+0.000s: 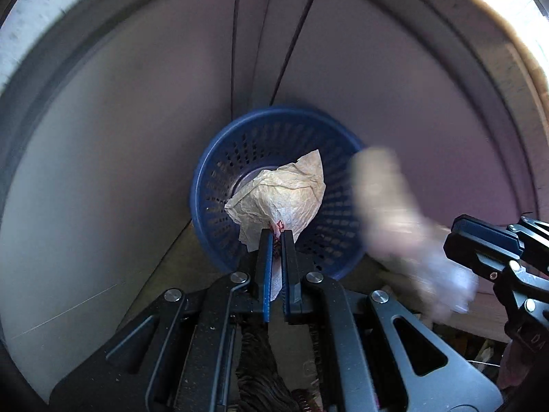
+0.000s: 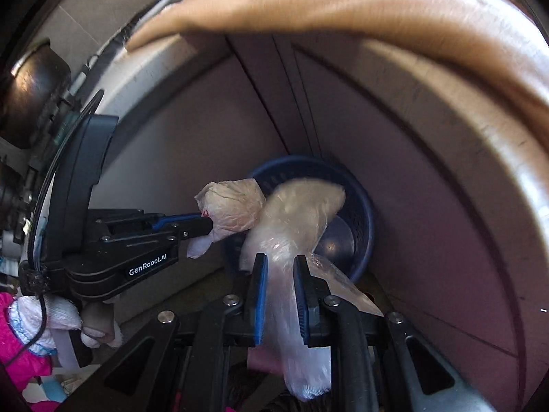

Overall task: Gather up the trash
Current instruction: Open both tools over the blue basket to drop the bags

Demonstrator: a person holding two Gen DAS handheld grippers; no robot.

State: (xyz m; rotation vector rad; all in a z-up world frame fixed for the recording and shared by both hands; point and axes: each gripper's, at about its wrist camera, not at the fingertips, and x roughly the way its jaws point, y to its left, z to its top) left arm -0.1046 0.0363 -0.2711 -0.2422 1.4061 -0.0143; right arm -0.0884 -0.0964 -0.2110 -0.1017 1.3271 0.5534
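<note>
My left tool clamped on crumpled paper above blue basket; my right tool clamped on clear plastic bag, likewise over the basket.

Two bundles above one basket
The crumpled paper hangs over the basket, the plastic bag to its right.

Blue basket on floor
</note>
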